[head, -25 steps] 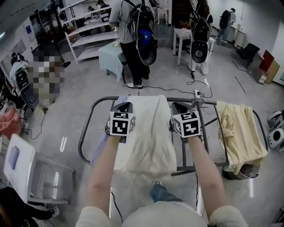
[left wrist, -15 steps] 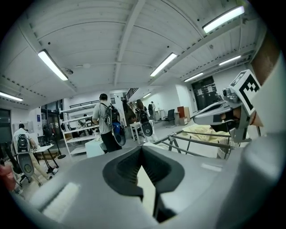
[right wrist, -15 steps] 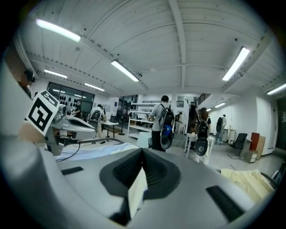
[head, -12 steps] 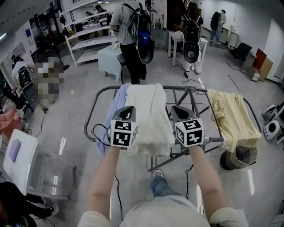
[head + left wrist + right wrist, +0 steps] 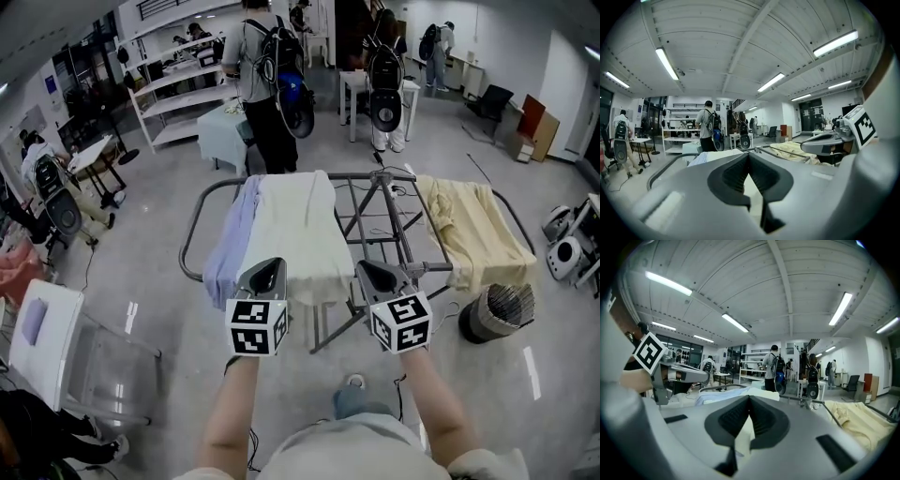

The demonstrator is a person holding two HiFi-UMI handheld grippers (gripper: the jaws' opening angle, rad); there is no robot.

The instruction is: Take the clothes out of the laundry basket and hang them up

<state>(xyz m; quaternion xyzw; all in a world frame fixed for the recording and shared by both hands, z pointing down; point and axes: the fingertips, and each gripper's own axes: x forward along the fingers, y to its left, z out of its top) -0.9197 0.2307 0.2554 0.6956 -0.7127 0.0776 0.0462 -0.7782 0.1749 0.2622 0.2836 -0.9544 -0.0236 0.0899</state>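
A grey drying rack [image 5: 375,202] stands in front of me. Over it hang a cream cloth [image 5: 298,234], a lavender cloth [image 5: 232,244] beside it on the left, and a yellow garment [image 5: 469,230] on the right. A dark mesh laundry basket [image 5: 497,314] stands on the floor by the rack's right end. My left gripper [image 5: 269,265] and right gripper [image 5: 373,269] are held side by side just short of the rack's near edge. Both are shut, with nothing between their jaws. In the gripper views the jaws meet at the tip, and the cream cloth [image 5: 717,153] lies beyond them.
A white folding chair [image 5: 42,337] stands at the left. People with backpacks [image 5: 267,84] stand behind the rack near a small table and white shelves [image 5: 178,94]. Cables trail on the floor under the rack. A white device [image 5: 562,253] sits at the far right.
Both grippers have drawn back from over the rack towards me, staying shut and empty. The cream cloth stays draped on the rack, and the whole rack now shows farther away.
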